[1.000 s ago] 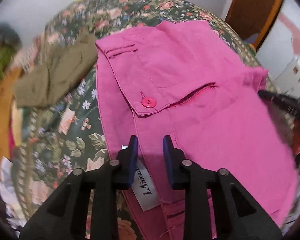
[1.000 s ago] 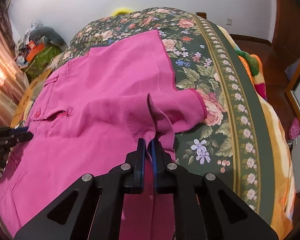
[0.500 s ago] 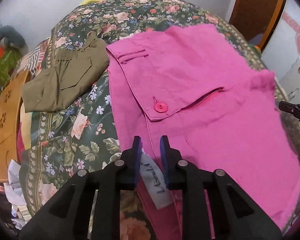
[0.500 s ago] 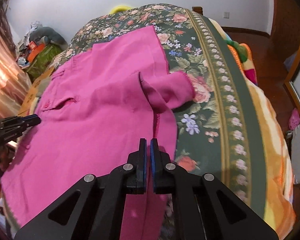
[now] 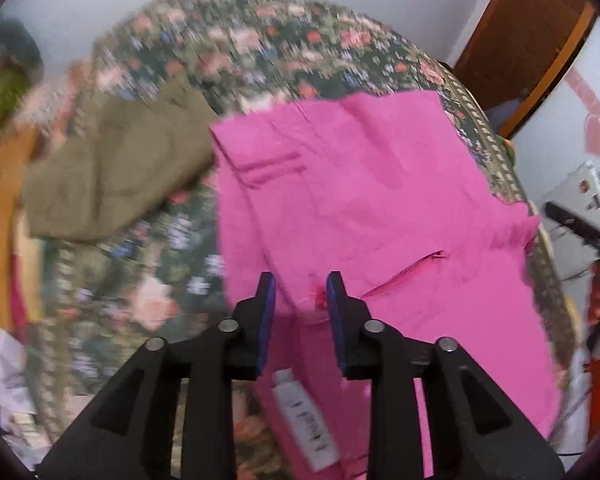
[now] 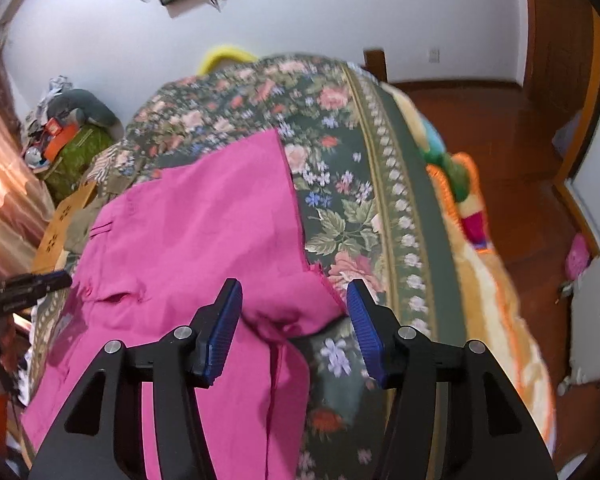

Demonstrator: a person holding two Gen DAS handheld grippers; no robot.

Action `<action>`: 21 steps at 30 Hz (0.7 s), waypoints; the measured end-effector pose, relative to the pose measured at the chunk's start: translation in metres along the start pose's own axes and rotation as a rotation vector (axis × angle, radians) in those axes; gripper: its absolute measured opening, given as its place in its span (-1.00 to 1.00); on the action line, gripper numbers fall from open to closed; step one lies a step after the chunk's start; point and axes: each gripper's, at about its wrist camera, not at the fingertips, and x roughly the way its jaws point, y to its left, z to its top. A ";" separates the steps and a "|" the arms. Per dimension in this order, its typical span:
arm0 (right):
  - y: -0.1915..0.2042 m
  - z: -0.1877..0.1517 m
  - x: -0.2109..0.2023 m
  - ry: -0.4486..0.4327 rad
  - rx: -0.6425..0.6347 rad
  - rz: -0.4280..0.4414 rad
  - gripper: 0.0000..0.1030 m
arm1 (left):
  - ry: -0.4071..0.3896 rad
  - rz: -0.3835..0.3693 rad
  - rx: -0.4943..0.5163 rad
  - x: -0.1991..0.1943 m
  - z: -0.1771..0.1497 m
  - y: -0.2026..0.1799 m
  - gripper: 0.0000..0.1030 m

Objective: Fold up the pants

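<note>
Two grippers hover over the bed with nothing in either. Nearest us in the left wrist view, our left gripper (image 5: 300,280) has its jaws parted a moderate way, straddling the button area at the waistband of the pink pants (image 5: 380,208) without closing on it; a white label (image 5: 306,424) lies at 6 o'clock just below the fingers. In the right wrist view, our right gripper (image 6: 294,286) stands wide open above a bunched pink hem corner, with the cloth lying slack beneath it.

Beyond the fingers the pants spread across the floral bedspread (image 6: 352,216), toward 12 o'clock from both cameras, in what looks like one layer folded over another, with the pocket slit and belt-loop lines showing on top. We judge one lengthwise fold is in place; the rumpled corner at the right needs smoothing, and the crosswise fold or folds remain to be made.

Farther off at 10 o'clock in the left view lies an olive garment (image 5: 112,176), apart from the pants.
</note>
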 end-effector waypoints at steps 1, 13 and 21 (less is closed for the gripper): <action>-0.005 -0.001 0.006 0.015 0.020 0.009 -0.02 | 0.037 -0.022 -0.027 0.011 0.002 0.002 -0.39; -0.002 -0.022 0.059 0.074 -0.016 -0.028 -0.85 | -0.030 0.025 -0.086 0.026 0.001 0.014 -0.82; 0.013 -0.023 0.055 0.132 -0.163 -0.125 -0.83 | 0.002 0.091 -0.048 0.017 0.003 0.009 -0.76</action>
